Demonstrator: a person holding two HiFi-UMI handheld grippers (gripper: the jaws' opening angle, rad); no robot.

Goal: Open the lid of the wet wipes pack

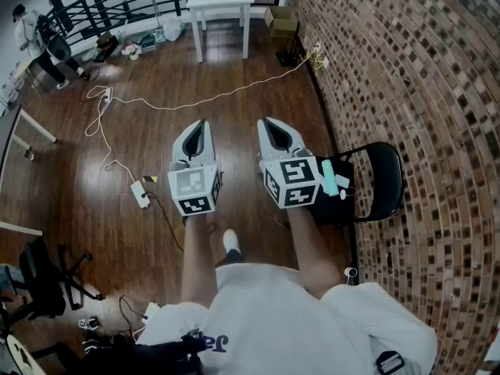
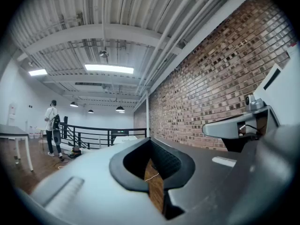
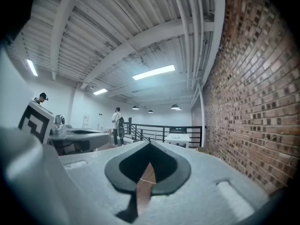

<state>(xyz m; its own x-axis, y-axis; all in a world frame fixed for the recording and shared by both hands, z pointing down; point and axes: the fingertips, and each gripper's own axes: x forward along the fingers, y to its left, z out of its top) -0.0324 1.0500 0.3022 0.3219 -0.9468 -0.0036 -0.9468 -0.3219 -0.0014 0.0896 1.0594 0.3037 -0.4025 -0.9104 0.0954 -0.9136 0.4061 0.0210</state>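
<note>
Task not begun: I hold left gripper [image 1: 201, 123] and right gripper [image 1: 266, 122] level, jaws together on nothing; the pack, probably the teal item [image 1: 330, 176] on the chair [image 1: 383, 166], calls next for approach and steadying.

Open wooden floor [image 1: 156, 76] lies ahead of the left gripper [image 1: 199, 125] and right gripper [image 1: 268, 123], crossed by a thin white cable [image 1: 195, 100]. A brick wall [image 1: 406, 69] closes the right side. A black chair [image 1: 384, 170] stands just beside the right gripper. A white counter [image 1: 234, 5] stands well ahead.
</note>
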